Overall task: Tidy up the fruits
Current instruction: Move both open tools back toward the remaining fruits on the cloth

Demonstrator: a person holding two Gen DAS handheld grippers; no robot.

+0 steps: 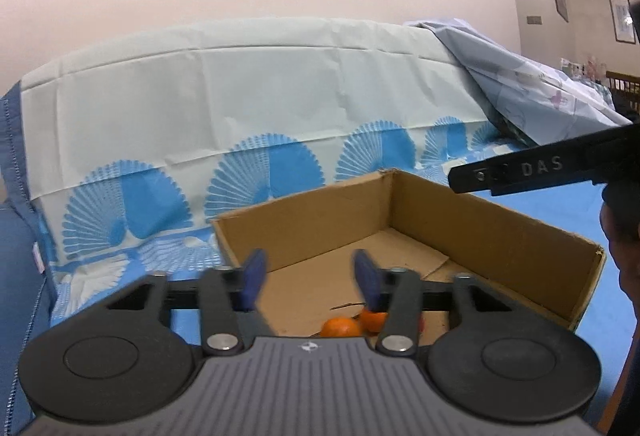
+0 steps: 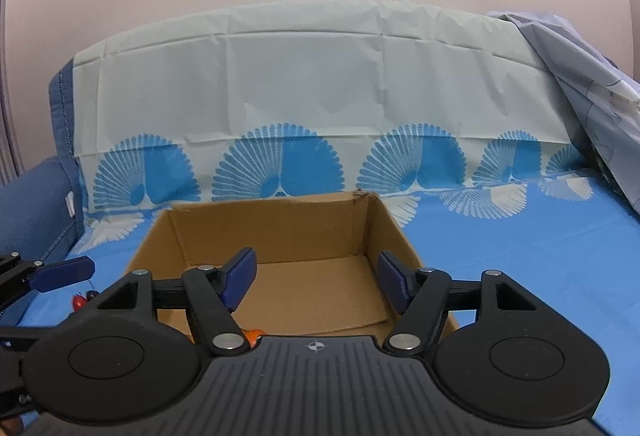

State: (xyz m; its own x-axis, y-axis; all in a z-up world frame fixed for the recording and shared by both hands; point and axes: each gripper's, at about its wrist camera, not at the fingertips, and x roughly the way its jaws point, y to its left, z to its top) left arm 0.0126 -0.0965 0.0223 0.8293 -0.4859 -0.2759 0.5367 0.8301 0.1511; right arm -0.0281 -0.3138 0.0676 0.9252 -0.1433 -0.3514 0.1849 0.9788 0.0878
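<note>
A brown cardboard box [image 1: 480, 228] stands open-topped on a blue patterned cloth. Two oranges [image 1: 340, 326] lie on its floor at the near end, with a bit of something red [image 1: 421, 322] beside them. My left gripper [image 1: 310, 276] hovers over the box's near end, above the oranges, open with nothing between its blue pads. My right gripper [image 2: 316, 280] is open over the same box [image 2: 280, 228], empty too; a sliver of orange [image 2: 253, 335] peeks out under it. A small red fruit [image 2: 79, 302] lies on the cloth left of the box.
The cloth [image 2: 520, 256] runs up over a raised back [image 2: 320, 76]. A crumpled pale sheet [image 1: 540, 88] lies at the right. A black arm of my right gripper [image 1: 520, 172] crosses over the box's right wall. A person's dark sleeve [image 1: 624, 236] fills the right edge.
</note>
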